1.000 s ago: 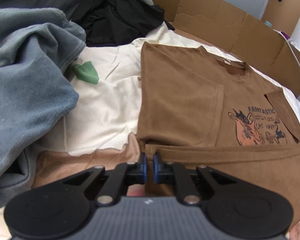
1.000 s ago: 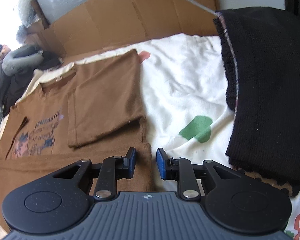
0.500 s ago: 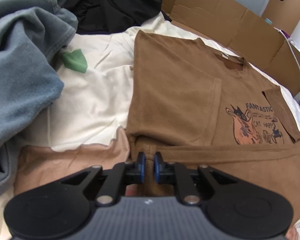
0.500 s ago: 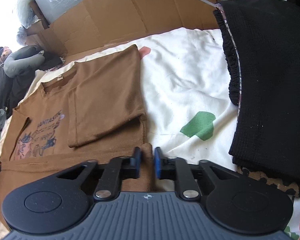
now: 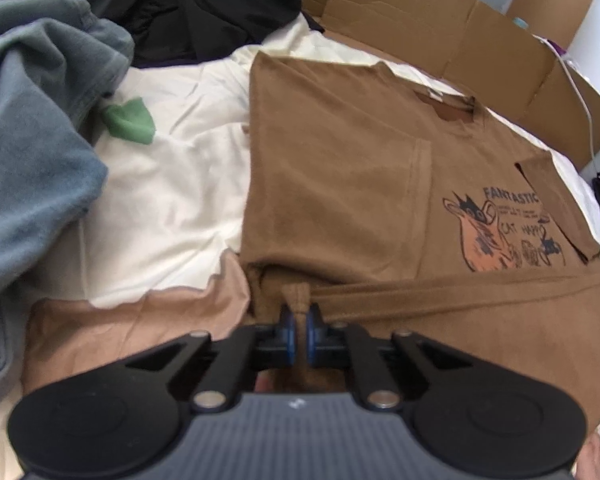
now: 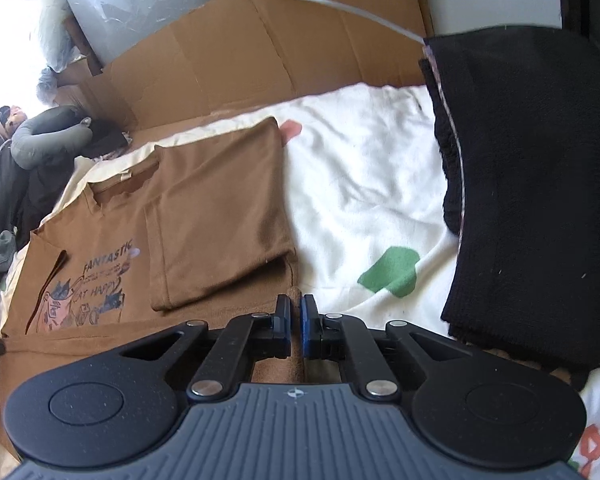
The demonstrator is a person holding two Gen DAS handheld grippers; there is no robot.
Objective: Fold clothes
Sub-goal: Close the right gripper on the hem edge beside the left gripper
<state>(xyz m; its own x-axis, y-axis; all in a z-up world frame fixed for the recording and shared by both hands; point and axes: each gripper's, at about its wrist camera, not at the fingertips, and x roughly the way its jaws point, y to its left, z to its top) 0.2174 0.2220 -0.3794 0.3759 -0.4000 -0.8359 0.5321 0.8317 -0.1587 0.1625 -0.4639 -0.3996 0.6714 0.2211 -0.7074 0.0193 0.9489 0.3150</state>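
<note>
**Both grippers now pinch the shirt's near edge**

On the far left lies a blue-grey heap (image 5: pixel 32 152) of clothes. Next to it is the white bed sheet (image 5: pixel 172 184) with a green patch (image 5: pixel 130 122).

The brown shirt (image 5: pixel 340 168) lies flat on the bed, in the middle. Its two sides are folded in, and its neck points to the far side, by the cardboard (image 5: pixel 440 36). The cat picture is on the right part of it in the left view.

The left gripper (image 5: pixel 299 330) holds the near left corner of the shirt. Its fingers are clenched on a small bunch of brown cloth that sticks up between them. Over the last half second they squeezed a little tighter. The shirt fills more of this view than a second ago.

The right gripper (image 6: pixel 295 320) is at the near right corner. A second ago its fingers stood apart with the cloth edge in the gap. They closed then, and now they pinch a thin fold of the shirt (image 6: pixel 204 208).

To the right of that lies a black knit (image 6: pixel 532 184), well apart from the shirt.

So both near corners look held. I think the next step is to lift the near edge and fold it over toward the neck. Both hands should move together, or the fold may go crooked.
</note>
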